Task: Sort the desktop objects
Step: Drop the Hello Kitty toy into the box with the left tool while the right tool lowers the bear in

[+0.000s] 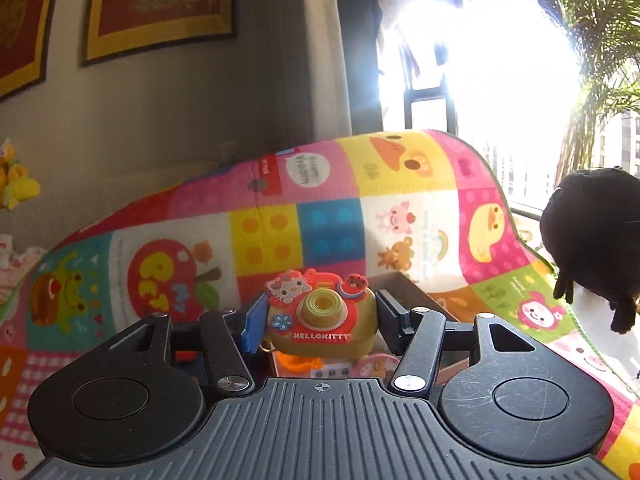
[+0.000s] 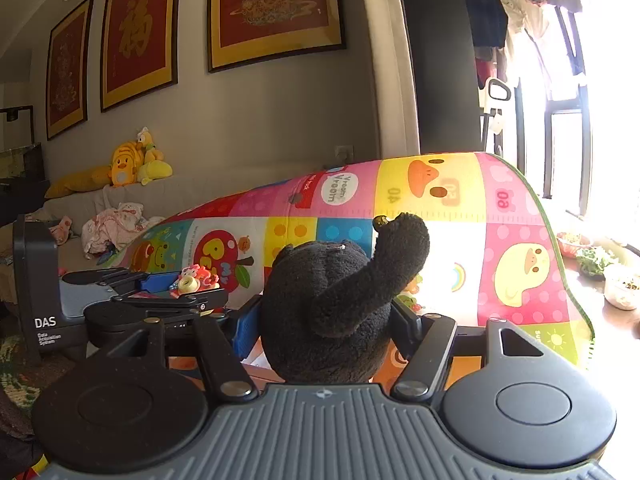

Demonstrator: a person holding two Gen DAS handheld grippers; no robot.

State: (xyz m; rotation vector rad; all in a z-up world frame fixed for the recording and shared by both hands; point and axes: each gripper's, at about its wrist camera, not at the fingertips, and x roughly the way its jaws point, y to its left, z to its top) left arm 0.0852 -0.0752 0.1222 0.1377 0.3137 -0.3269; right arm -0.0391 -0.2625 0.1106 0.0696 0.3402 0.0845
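The left gripper [image 1: 322,322] was clamped on a toy camera [image 1: 323,316], its blue pad pressed against the toy's left side and its black pad against the right side. The toy camera was red and yellow-green, with a cat figure at its 11 o'clock corner, a blue flower at 8 o'clock and a round lens in the middle. It sat in the air, lifted above a jumble of small toys [image 1: 320,364] glimpsed below it at 6 o'clock.

The right gripper [image 2: 324,326] was clamped on a black plush toy [image 2: 332,304], which filled the space between the two pads; one plush limb stuck up toward 1 o'clock. In the left wrist view the same plush toy [image 1: 592,240] showed at 3 o'clock, well apart from the toy camera. In the right wrist view the left gripper [image 2: 176,286] appeared at 9 o'clock, the toy camera [image 2: 194,278] between its pads.

Behind both stood a colourful play mat [image 1: 360,224], propped up and curved over. Framed red pictures [image 2: 272,8] hung on the wall at 12 o'clock, and yellow plush toys [image 2: 136,160] lay on a sofa [image 2: 80,200] at 10 o'clock.
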